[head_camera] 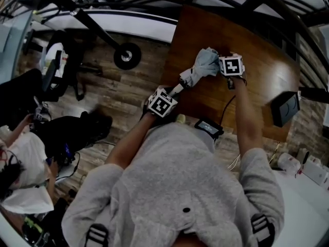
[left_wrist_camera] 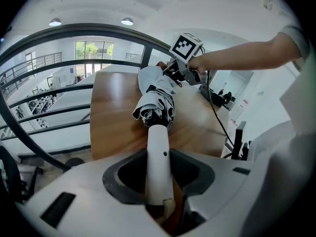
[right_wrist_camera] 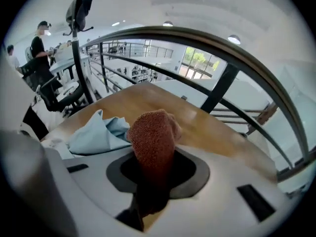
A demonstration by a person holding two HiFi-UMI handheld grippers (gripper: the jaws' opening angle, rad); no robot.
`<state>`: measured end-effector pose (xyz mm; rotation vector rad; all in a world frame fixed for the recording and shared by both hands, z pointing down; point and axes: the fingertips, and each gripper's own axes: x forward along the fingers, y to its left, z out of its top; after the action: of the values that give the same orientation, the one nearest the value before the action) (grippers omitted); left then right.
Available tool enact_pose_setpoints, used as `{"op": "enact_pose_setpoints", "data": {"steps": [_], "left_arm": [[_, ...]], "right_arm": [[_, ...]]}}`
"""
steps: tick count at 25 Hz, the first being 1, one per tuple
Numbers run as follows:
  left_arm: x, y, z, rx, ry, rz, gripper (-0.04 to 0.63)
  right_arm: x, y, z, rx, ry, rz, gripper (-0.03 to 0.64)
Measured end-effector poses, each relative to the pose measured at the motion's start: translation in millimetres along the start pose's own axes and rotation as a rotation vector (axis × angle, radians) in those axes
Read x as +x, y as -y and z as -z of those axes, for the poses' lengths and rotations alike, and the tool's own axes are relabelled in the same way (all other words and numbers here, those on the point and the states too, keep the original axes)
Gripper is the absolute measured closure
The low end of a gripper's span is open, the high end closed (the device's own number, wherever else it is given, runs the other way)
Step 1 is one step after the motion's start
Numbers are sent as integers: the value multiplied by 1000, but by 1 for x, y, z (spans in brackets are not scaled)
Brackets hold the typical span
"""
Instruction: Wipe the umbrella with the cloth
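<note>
My left gripper [left_wrist_camera: 158,184] clamped the white handle [left_wrist_camera: 158,154] of the folded umbrella [left_wrist_camera: 157,102]; its long axis ran straight ahead to my right gripper [right_wrist_camera: 153,177], which pinched the rust-brown cloth [right_wrist_camera: 153,135].

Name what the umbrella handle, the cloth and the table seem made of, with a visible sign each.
The umbrella handle looks plastic: white, smooth, slight sheen. The cloth looks like terry or knit: reddish-brown, nubbly, matte. The table looks like wood or veneer: brown grain, glossy reflections.
</note>
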<state>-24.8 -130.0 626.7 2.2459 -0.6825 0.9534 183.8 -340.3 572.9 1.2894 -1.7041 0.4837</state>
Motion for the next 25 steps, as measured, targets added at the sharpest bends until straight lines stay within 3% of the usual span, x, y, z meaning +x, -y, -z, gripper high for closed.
{"op": "enact_pose_setpoints", "data": {"steps": [3, 7, 12, 15, 17, 21, 25], "left_arm": [[-1, -5, -1, 17, -11, -8, 440], [2, -5, 0, 29, -31, -8, 440], [4, -4, -1, 36, -50, -11, 440], [6, -3, -1, 29, -55, -6, 440], [6, -3, 0, 19, -54, -6, 440], [6, -5, -3, 5, -53, 2, 440], [3, -6, -3, 15, -64, 13, 440]], "right_arm": [[-2, -4, 1, 96, 66, -84, 511], [0, 4, -5, 50, 89, -131, 511], [-9, 6, -53, 114, 240, -287, 511], [2, -9, -55, -10, 178, -374, 511], [11, -23, -46, -34, 118, -461, 511], [19, -18, -33, 134, 75, -585, 511], [21, -7, -8, 206, 55, -601, 511]]}}
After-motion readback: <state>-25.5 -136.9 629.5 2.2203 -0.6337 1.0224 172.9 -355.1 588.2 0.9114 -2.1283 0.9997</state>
